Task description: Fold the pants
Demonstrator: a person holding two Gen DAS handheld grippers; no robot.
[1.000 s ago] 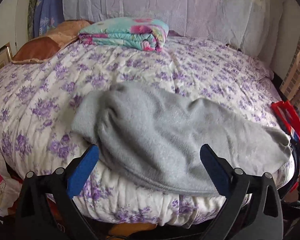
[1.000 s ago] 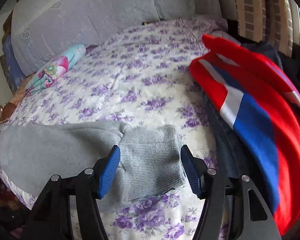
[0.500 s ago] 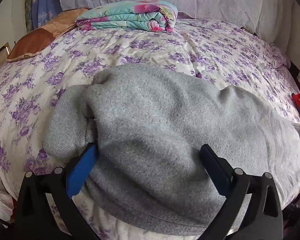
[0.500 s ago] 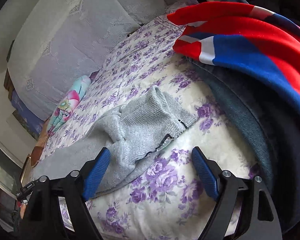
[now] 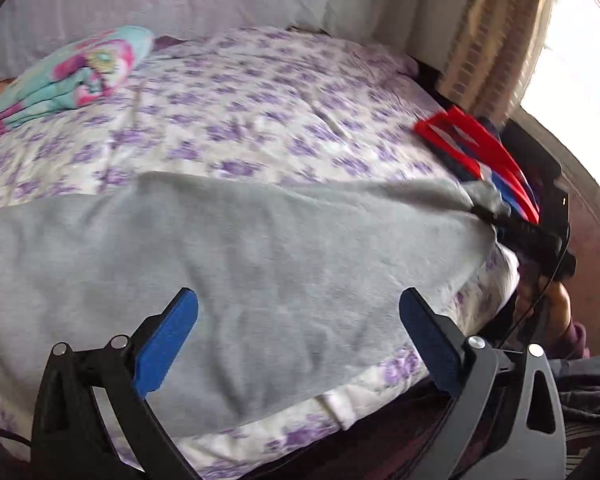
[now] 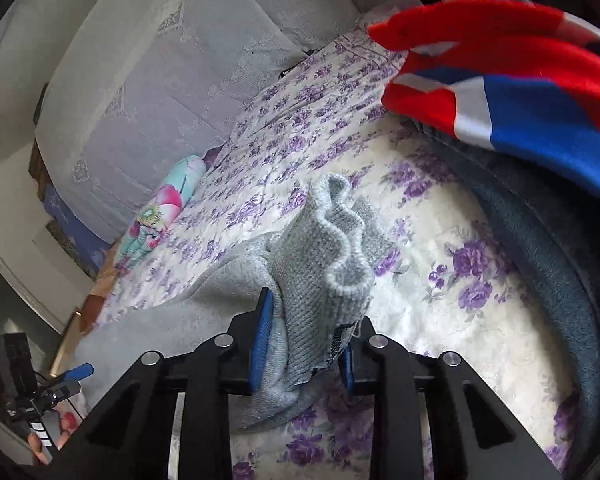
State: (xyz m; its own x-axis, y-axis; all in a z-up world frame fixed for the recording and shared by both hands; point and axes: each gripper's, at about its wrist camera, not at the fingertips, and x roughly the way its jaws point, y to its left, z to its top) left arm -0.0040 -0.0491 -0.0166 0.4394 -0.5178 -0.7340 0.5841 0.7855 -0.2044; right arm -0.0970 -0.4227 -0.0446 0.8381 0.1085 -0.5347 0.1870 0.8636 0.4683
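The right gripper [image 6: 302, 340] is closing on the grey pants' cuff [image 6: 332, 252] beside the red-and-blue blanket [image 6: 512, 96]; the left gripper [image 5: 298, 340] hangs wide open, empty. Next, carry the cuff across.

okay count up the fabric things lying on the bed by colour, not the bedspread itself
Grey: 1, the pants
Red, white and blue: 1, a folded garment
Dark blue-grey: 1, a garment under it
Turquoise and pink floral: 1, a folded blanket
Total: 4
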